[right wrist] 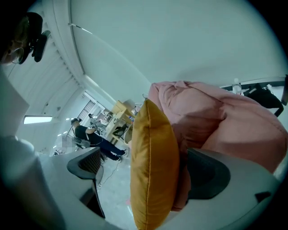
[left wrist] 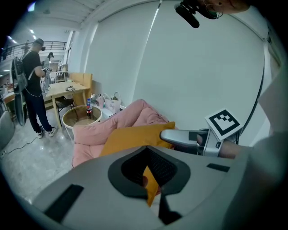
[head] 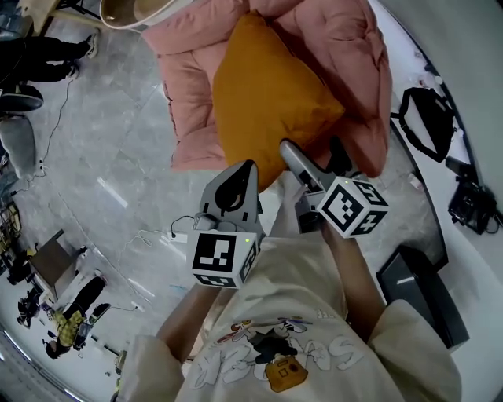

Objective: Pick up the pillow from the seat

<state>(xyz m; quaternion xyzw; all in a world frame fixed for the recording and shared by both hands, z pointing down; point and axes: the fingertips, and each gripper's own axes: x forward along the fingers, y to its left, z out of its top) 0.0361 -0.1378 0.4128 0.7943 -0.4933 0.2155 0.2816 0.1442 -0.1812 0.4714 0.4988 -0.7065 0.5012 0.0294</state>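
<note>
Just behind the orange pillow (head: 267, 94), pink padded seat (head: 354, 55), round table (head: 134, 9) alongside.

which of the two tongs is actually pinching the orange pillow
The left tongs: their jaws are shut on a corner of the orange square fabric pillow. The right tongs only straddle its edge, jaws apart.

All 3 views bright w/ soft, even light; shadows v. faint. Head view: heavy fisheye, floor (head: 102, 157) bends at left, pale glare streaks on it. Both gripper views: black vignette round edges, pale wall (left wrist: 189, 67) slightly washed out. Ceiling lamps (left wrist: 32, 6) flare at upper left of left gripper view. Left hand-held gripper (left wrist: 150, 182) blurs near lens; pillow (right wrist: 153, 166) sharp, shaded on right.
</note>
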